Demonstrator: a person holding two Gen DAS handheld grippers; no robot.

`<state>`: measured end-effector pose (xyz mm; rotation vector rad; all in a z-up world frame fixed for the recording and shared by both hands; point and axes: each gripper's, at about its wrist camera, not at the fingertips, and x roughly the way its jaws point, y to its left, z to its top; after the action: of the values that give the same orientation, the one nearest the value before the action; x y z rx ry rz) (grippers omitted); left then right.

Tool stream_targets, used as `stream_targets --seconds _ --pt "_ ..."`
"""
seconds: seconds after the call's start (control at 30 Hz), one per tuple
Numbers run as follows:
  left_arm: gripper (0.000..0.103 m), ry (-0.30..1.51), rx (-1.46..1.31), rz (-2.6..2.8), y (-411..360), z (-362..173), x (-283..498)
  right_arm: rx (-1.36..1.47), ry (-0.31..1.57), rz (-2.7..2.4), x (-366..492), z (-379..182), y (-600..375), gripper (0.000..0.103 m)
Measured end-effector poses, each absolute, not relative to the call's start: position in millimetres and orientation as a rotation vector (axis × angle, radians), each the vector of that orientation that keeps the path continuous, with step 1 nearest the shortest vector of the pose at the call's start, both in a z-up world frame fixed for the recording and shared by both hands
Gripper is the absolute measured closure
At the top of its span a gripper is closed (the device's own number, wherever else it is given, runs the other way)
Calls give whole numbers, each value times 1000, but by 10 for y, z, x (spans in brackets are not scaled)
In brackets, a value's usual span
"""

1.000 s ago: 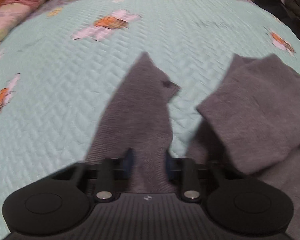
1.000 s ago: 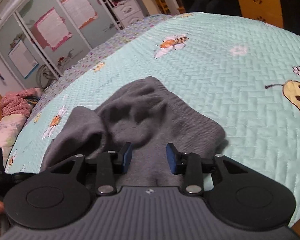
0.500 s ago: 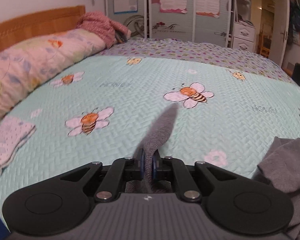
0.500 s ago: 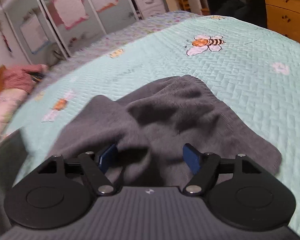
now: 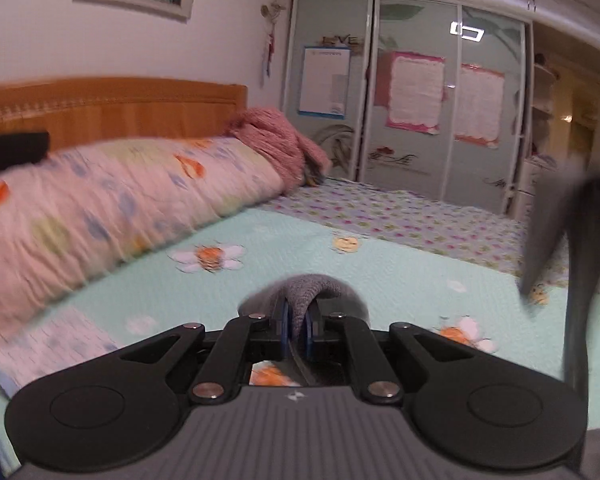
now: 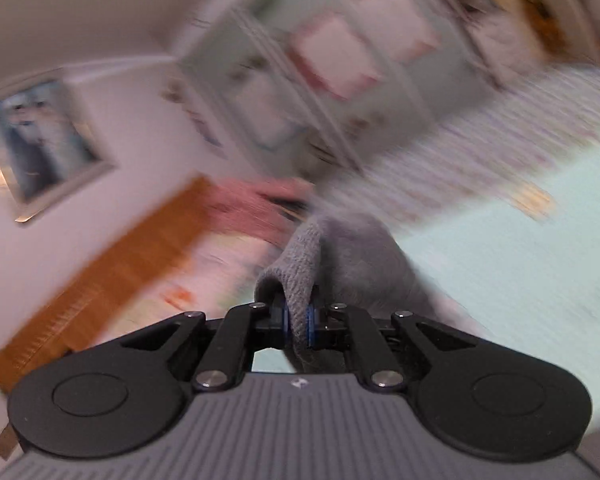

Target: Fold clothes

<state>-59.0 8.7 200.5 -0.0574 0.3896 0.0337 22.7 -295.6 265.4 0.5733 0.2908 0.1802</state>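
Grey knit garment (image 5: pixel 300 292) is pinched in both grippers. Left gripper (image 5: pixel 296 334): jaws almost fully closed, blue pads pressing a fold of the cloth from both sides, and the fabric bulges up and over the fingertips. Below the pads the cloth runs down behind the gripper body and is cut off there. Right gripper (image 6: pixel 297 326): jaws closing, with a ridge of the same grey knit (image 6: pixel 304 276) between the blue pads; the pads already press on it, and the cloth humps up in front and drapes off to the right.

In the left wrist view, a dark grey strip (image 5: pixel 572 264) hangs at the right edge, clear of the bed; it is blurred and cut by the frame, probably more of the garment, but cannot tell for sure. Mint quilted bedspread (image 5: pixel 400 280) with bee prints lies beneath. A long pink floral bolster (image 5: pixel 112 208) sits along the wooden headboard (image 5: pixel 140 108), with a pink knitted item (image 5: pixel 280 140) at its far end. A pale folded cloth (image 5: pixel 48 348) lies at lower left, soft-focus. A black shape (image 5: pixel 12 152) at the left edge is unidentifiable. Wardrobe doors (image 5: pixel 412 100) with papers stuck on them stand behind.

Right wrist view is heavily motion-smeared: only the headboard (image 6: pixel 112 276), a framed picture (image 6: pixel 40 140) and the bedspread (image 6: pixel 520 260) are readable; no detail.
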Motion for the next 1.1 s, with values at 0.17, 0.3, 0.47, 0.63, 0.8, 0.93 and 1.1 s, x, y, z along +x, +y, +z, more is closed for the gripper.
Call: stream_targets --seconds 0.17,0.3,0.47,0.63,0.8,0.93,1.1 --pt "92 597 66 95 240 1535 -356 287 500 295 822 2519 -2350 65" --pt "89 714 125 30 299 1105 -463 301 548 206 279 1984 -2697 65" --pt "81 660 90 11 404 1105 -784 461 587 -75 -936 1265 -3685 64" --pt "78 620 -55 -95 447 1211 -1027 601 648 -425 -2494 594 -4509 47" --pt "69 624 -61 -204 110 1241 -1192 724 746 -433 -3331 140 -4633 44" --pt "68 674 -19 -246 -259 1186 -1240 774 700 -313 -3352 83 -4573 38" --pt "63 793 -3 -334 -586 942 -1343 628 710 -227 -3120 121 -4291 75"
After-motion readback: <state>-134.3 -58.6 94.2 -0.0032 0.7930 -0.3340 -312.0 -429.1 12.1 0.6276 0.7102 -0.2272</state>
